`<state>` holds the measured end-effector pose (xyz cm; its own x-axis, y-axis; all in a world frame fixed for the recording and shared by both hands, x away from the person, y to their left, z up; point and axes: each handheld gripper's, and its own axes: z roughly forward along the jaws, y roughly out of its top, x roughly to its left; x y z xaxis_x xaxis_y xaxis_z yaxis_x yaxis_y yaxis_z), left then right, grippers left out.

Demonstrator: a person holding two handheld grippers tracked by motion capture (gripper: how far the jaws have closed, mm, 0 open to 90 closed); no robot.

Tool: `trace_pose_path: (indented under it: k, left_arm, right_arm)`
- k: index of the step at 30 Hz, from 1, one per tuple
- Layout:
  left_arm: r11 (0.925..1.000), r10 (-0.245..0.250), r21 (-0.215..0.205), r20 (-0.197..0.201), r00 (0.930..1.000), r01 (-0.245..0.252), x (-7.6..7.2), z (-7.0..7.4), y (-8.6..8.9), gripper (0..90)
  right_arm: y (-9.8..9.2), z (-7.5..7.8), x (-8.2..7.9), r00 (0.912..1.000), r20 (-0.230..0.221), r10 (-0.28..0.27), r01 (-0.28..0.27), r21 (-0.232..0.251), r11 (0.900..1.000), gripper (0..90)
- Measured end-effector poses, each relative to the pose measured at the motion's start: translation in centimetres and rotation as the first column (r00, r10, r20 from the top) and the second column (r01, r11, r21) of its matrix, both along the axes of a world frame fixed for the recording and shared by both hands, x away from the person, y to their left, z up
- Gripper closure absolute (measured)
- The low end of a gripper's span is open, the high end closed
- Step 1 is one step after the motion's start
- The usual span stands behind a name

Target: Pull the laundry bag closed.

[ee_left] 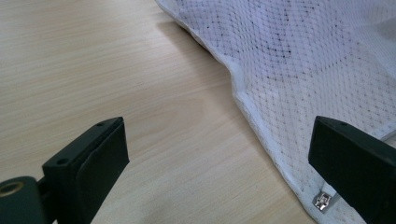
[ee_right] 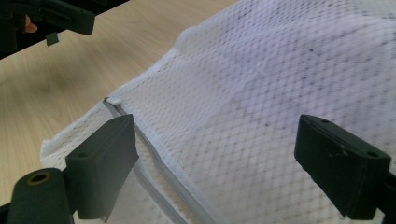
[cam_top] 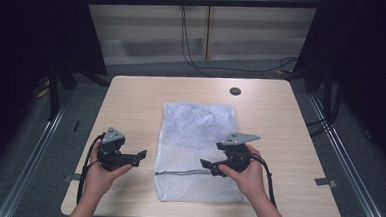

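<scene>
A white mesh laundry bag (cam_top: 197, 139) lies flat in the middle of the table, with a zipper (cam_top: 182, 172) running across its near end. My left gripper (cam_top: 140, 156) rests on the bare wood just left of the bag, open and pointing at it. In the left gripper view the open left gripper (ee_left: 217, 140) frames the bag's edge (ee_left: 261, 126), and the metal zipper pull (ee_left: 323, 201) sits beside the right jaw. My right gripper (cam_top: 206, 166) is over the bag near the zipper. The right gripper (ee_right: 217, 135) stands open just above the mesh (ee_right: 261, 93) and the zipper (ee_right: 154, 156).
The light wooden table (cam_top: 131, 100) has bare wood on both sides of the bag. A small black round disc (cam_top: 235, 91) sits near the far edge. Cables trail on the grey floor (cam_top: 198, 63) beyond the table. The left gripper (ee_right: 51, 18) appears at the top left of the right gripper view.
</scene>
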<state>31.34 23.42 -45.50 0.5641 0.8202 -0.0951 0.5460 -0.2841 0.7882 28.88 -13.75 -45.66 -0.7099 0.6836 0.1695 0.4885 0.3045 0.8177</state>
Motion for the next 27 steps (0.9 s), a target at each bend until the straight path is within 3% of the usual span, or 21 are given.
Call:
trace_pose_path:
  k: [13,27]
  left_arm:
    - [1.0,-0.003,-0.005,0.008,1.0,0.003,-0.3,0.2,0.2,4.7]
    - [0.9999,-0.007,0.01,0.005,1.0,0.007,-0.4,0.3,0.3,4.8]
  right_arm:
    - [4.3,0.1,0.5,0.9972,-0.021,0.072,-0.072,-0.004,0.997,12.3]
    - [7.0,-0.7,0.8,0.9926,-0.043,0.113,-0.114,-0.013,0.993,11.9]
